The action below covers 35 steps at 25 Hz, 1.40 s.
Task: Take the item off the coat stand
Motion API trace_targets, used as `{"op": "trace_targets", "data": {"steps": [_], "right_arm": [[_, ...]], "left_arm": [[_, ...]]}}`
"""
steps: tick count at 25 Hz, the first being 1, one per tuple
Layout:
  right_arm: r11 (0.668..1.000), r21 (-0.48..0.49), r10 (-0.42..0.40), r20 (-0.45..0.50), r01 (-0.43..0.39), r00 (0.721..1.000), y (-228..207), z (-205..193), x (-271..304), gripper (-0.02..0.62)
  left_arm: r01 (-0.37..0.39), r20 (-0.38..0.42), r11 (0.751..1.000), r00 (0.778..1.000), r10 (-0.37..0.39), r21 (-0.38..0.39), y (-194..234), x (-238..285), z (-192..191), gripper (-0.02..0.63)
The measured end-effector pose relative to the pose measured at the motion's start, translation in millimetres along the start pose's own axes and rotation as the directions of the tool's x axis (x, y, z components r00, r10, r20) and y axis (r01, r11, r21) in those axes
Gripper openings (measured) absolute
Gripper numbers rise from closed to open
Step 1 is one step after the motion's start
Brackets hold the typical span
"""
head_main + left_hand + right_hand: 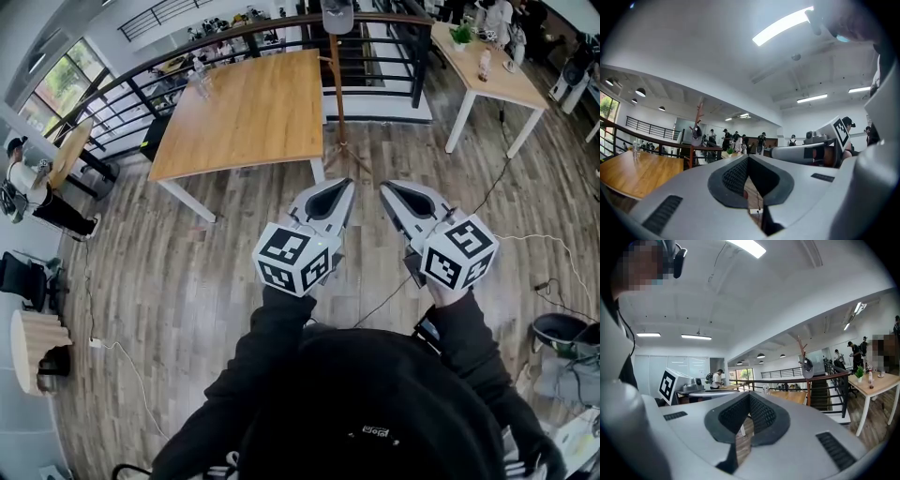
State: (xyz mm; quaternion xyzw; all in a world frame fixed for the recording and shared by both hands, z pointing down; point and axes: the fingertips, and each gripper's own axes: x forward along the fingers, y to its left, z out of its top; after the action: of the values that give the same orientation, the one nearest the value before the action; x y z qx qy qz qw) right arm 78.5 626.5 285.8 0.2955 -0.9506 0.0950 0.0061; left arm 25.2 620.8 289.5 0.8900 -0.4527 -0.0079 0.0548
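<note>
A wooden coat stand (pixel 337 94) rises between the big table and the railing, straight ahead of me. A grey cap-like item (pixel 337 15) hangs at its top. Both grippers are held level, side by side, well short of the stand. My left gripper (pixel 345 185) is shut with nothing in it, and so is my right gripper (pixel 384 187). In the left gripper view the stand (pixel 699 115) is far off with the item (pixel 696 131) on a peg. The right gripper view shows the item (pixel 807 365) on the stand (pixel 802 345) beyond the shut jaw tips (pixel 750 395).
A large wooden table (pixel 244 112) stands left of the stand, with a black railing (pixel 187 52) and stairs behind. Another table (pixel 487 70) with a plant is at the back right. Cables cross the wood floor (pixel 187 281). A dark bin (pixel 561 330) sits at right, and people stand around.
</note>
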Motion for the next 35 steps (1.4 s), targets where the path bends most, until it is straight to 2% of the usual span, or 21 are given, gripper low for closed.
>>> {"op": "trace_targets", "data": {"steps": [5, 10, 18, 24, 35], "right_arm": [[0.999, 0.035, 0.033, 0.027, -0.034, 0.999, 0.3, 0.9, -4.9, 0.017], [0.997, 0.065, 0.047, 0.037, -0.05, 0.998, -5.0, -3.3, -6.7, 0.017], [0.995, 0.088, 0.05, 0.017, -0.051, 0.999, -28.0, -0.2, 7.5, 0.017], [0.995, 0.101, 0.005, 0.019, -0.007, 1.0, -59.6, -2.2, 37.3, 0.017], [0.997, 0.074, -0.031, -0.012, 0.032, 0.999, -107.4, 18.8, 117.7, 0.017]], "left_arm": [[0.039, 0.027, 0.999, 0.999, -0.039, -0.023, -8.1, -3.3, 3.0, 0.0], [0.057, 0.014, 0.998, 0.998, -0.057, -0.031, -13.4, 2.0, -5.3, 0.0], [0.072, 0.012, 0.997, 0.997, -0.071, -0.039, 2.6, 25.1, -3.2, 0.0], [0.1, 0.009, 0.994, 0.995, -0.1, -0.043, 37.7, 53.6, -8.5, 0.0], [0.145, 0.012, 0.988, 0.989, -0.145, -0.045, 118.6, 111.0, 10.8, 0.0]]}}
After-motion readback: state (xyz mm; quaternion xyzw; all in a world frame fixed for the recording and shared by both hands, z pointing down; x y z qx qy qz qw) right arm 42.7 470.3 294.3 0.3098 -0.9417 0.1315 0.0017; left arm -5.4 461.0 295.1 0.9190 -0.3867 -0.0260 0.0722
